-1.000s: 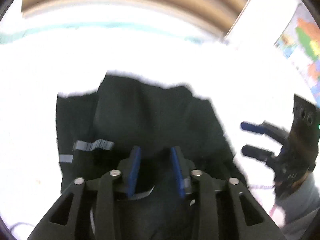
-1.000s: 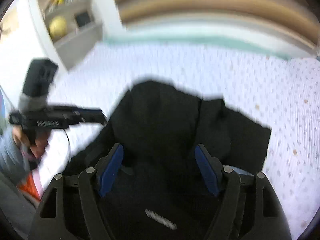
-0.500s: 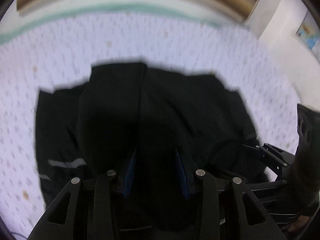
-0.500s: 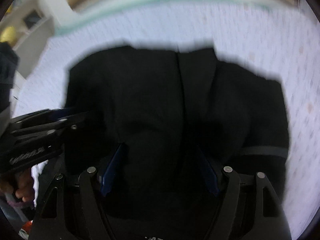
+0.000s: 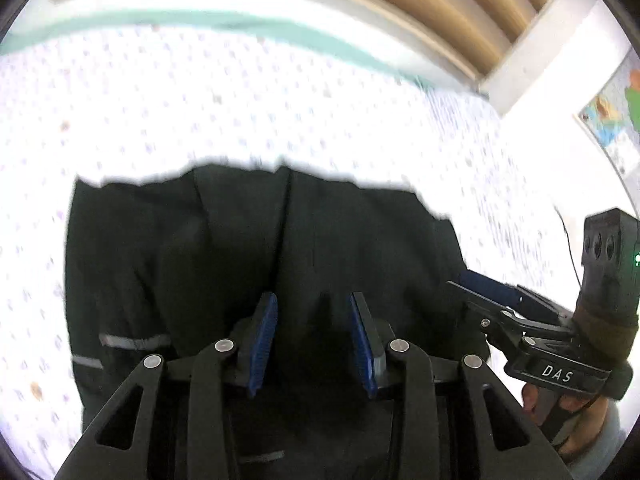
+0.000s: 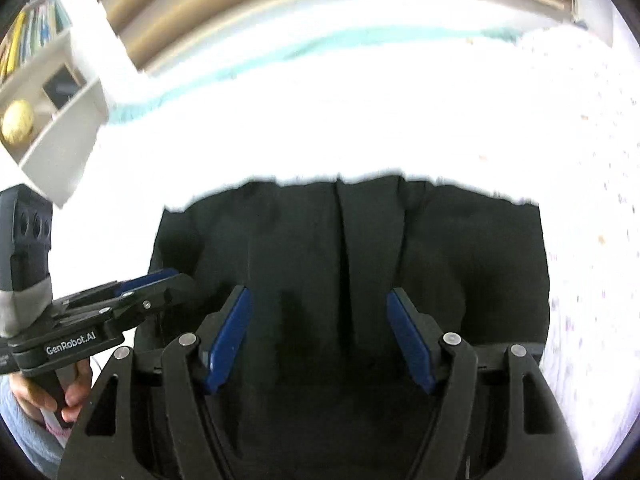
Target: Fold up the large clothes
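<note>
A large black garment (image 5: 248, 248) with grey reflective strips lies folded on a white dotted bedsheet (image 5: 200, 112); it also shows in the right wrist view (image 6: 360, 248). My left gripper (image 5: 314, 300) is open and empty, just above the garment's near part. My right gripper (image 6: 318, 300) is open wider and empty, over the garment's near middle. The right gripper (image 5: 490, 294) shows in the left wrist view by the garment's right edge. The left gripper (image 6: 160, 280) shows in the right wrist view at its left edge.
A teal band (image 5: 248, 28) runs along the bed's far edge under beige slats. A white shelf (image 6: 52, 112) with books and a yellow ball stands at the far left. A colourful map (image 5: 616, 116) hangs on the right wall.
Both grippers pulled back and rose, so more bedsheet shows beyond the garment. The garment now lies flatter with a straighter far edge. Both stay open.
</note>
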Action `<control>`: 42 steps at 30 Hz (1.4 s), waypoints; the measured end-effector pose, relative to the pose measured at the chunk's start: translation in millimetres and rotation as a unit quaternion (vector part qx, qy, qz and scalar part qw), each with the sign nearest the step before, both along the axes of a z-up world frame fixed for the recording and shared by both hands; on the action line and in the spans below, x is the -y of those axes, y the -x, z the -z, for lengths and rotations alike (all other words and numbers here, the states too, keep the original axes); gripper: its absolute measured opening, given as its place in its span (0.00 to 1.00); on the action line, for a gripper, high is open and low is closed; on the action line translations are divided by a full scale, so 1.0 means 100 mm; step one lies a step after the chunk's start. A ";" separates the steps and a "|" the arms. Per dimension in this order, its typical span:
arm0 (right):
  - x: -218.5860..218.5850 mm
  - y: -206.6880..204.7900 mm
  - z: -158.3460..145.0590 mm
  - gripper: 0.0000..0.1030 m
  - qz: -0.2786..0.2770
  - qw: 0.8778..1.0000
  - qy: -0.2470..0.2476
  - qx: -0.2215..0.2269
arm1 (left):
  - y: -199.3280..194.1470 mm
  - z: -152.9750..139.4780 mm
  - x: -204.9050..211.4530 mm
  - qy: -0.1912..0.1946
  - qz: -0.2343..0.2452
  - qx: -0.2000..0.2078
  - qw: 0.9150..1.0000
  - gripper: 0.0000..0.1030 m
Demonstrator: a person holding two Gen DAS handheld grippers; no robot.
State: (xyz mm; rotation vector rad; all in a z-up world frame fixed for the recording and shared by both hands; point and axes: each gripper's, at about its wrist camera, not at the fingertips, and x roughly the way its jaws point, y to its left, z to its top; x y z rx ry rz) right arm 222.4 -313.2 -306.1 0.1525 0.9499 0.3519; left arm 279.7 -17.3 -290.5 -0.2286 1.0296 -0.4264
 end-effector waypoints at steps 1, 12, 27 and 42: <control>-0.01 -0.02 0.00 0.72 0.001 1.000 0.001 0.001 | -0.03 0.00 0.02 -0.008 -0.002 0.003 1.000 0.36; -0.21 -0.20 0.82 0.72 0.001 0.996 0.062 -0.062 | -0.20 0.79 0.21 -0.060 0.016 -0.091 0.994 0.36; 1.68 2.09 -1.43 0.72 0.114 0.981 0.059 0.143 | 1.63 -1.04 -1.35 -0.056 -0.077 0.062 0.994 0.36; 2.55 4.48 -2.38 0.83 0.162 0.941 0.195 0.223 | 3.32 -1.08 -2.22 -0.111 -0.147 0.020 0.983 0.36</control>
